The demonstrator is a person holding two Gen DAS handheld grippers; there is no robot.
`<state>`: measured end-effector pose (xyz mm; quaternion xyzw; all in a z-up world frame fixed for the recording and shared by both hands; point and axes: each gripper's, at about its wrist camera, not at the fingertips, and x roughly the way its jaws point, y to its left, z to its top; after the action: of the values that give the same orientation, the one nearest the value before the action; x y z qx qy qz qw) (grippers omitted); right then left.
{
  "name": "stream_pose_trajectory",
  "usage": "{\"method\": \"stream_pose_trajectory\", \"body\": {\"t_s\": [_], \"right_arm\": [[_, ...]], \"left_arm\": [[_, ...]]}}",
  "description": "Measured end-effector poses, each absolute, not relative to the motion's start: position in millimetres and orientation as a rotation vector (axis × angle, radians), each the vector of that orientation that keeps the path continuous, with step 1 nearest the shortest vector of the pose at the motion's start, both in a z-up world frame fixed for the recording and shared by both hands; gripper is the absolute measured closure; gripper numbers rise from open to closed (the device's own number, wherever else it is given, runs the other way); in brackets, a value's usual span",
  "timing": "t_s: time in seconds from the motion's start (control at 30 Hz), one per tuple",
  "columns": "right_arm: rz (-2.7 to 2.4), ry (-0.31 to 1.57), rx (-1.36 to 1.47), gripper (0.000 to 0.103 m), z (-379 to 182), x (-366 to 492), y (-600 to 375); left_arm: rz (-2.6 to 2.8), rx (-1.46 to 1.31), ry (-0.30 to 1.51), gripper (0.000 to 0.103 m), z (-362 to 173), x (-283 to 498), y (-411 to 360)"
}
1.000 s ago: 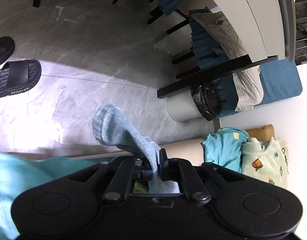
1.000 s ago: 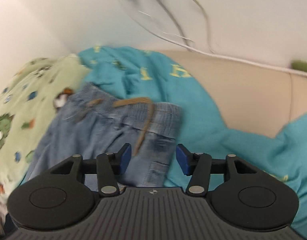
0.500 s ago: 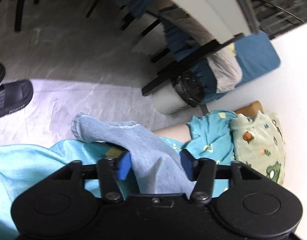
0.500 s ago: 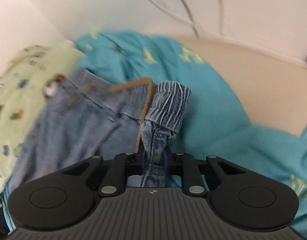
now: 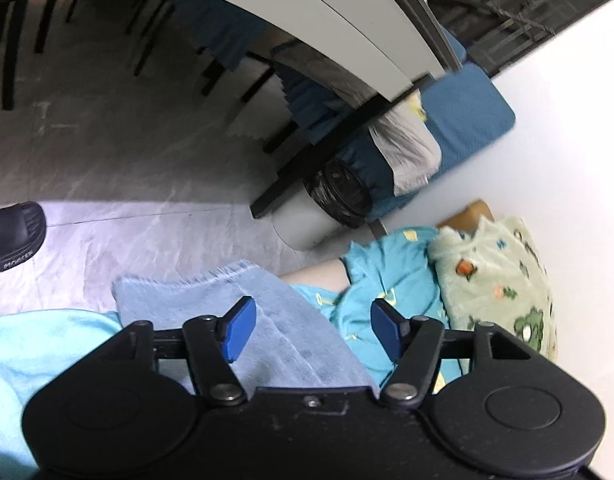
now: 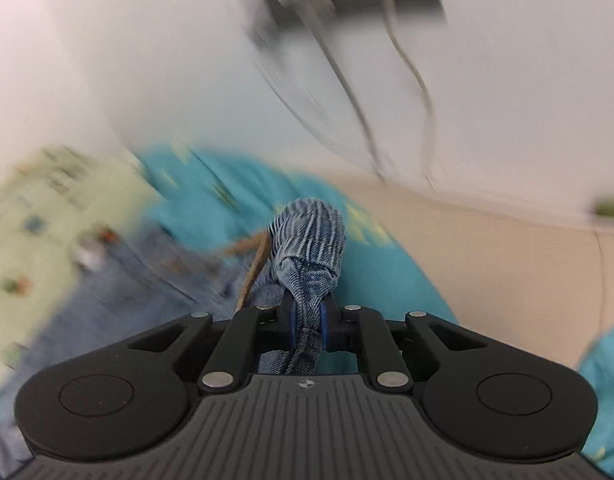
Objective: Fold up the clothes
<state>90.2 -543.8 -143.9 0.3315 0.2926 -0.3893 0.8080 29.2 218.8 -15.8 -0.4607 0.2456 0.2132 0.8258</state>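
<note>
Beige surface (image 6: 487, 256), bunched ribbed denim (image 6: 311, 240)

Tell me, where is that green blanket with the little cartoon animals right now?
In the left wrist view the green blanket lies at the right edge, against the white wall and touching the teal garment.

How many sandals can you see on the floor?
1. A black sandal sits on the grey floor at the left edge of the left wrist view. Its partner may be hidden beyond the edge of the picture.
</note>
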Motion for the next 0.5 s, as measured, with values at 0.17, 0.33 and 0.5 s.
{"method": "stream_pose_trajectory", "body": {"t_s": [0.17,0.33,0.5], "right_arm": [[-0.845,0.678,0.690,0.068,-140,88,-541],[-0.812,0.579,0.483,0.048,-101,88,-501],[-0.406,0.523,0.206,0.048,-70,98,-407]], "left_arm": [[0.398,-0.989,0.607,0.042,-27,46,217],[0.369,-0.977,0.654,0.042,-33,51,212],[0.342,-0.958,0.711,0.042,-42,62,202]]}}
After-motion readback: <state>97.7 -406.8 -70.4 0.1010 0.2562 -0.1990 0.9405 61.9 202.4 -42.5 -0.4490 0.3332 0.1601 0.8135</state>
